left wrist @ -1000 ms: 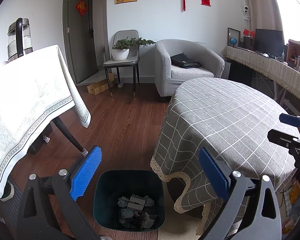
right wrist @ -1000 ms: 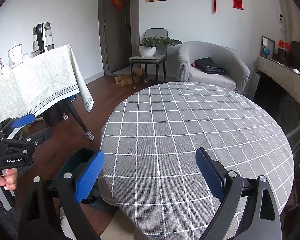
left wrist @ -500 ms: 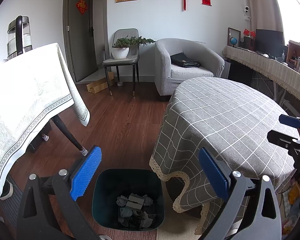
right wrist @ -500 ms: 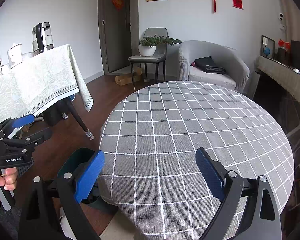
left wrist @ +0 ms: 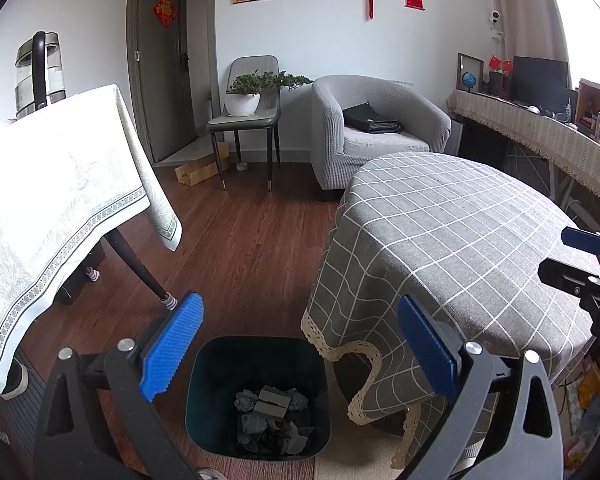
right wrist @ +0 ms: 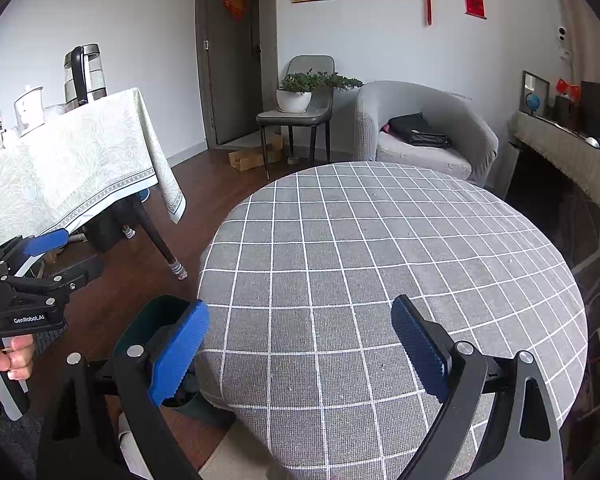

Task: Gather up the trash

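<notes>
A dark teal trash bin (left wrist: 256,360) stands on the floor beside the round table, with several grey crumpled pieces of trash (left wrist: 272,420) inside. My left gripper (left wrist: 300,340) is open and empty, held above the bin. My right gripper (right wrist: 300,344) is open and empty over the near edge of the round table (right wrist: 380,240), which has a grey checked cloth. The bin's rim (right wrist: 148,320) shows partly behind the right gripper's left finger. The right gripper also shows at the right edge of the left wrist view (left wrist: 580,256), and the left gripper shows at the left edge of the right wrist view (right wrist: 40,264).
A table with a pale patterned cloth (left wrist: 52,184) stands on the left, its dark leg (left wrist: 140,268) near the bin. A kettle (right wrist: 82,74) sits on it. A chair with a potted plant (left wrist: 246,96), an armchair (left wrist: 372,128) and a sideboard (left wrist: 540,136) stand at the back.
The left wrist view has shifted slightly: the bin and table sit a little lower and left. Both grippers remain open and nearly still.
</notes>
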